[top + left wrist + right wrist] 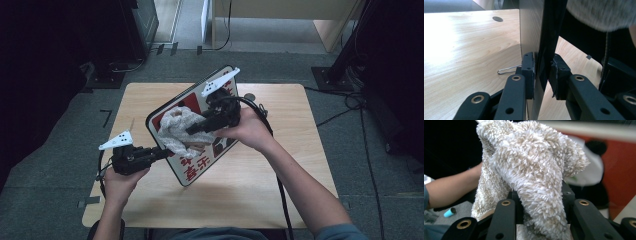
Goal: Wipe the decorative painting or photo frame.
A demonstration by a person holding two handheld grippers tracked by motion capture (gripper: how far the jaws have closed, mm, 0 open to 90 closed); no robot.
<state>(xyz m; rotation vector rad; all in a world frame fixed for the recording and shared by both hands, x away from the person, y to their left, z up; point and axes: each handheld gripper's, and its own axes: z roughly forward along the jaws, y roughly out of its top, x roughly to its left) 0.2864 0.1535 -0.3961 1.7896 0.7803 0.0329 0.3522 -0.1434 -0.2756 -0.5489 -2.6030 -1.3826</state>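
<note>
Lying behind sign (530,32), paperclip (507,70) (bare table (461,50))

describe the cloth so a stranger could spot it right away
Over the light wooden table, a red, white and black sign board is held tilted up. Against its face is a fluffy cream-white cloth, bunched in the right gripper. It is the one soft, shaggy thing here.

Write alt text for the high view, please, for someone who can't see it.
A person tilts a red-and-white sign above a wooden table, the left gripper clamping its edge while the right gripper presses a fluffy cloth against its face.
</note>
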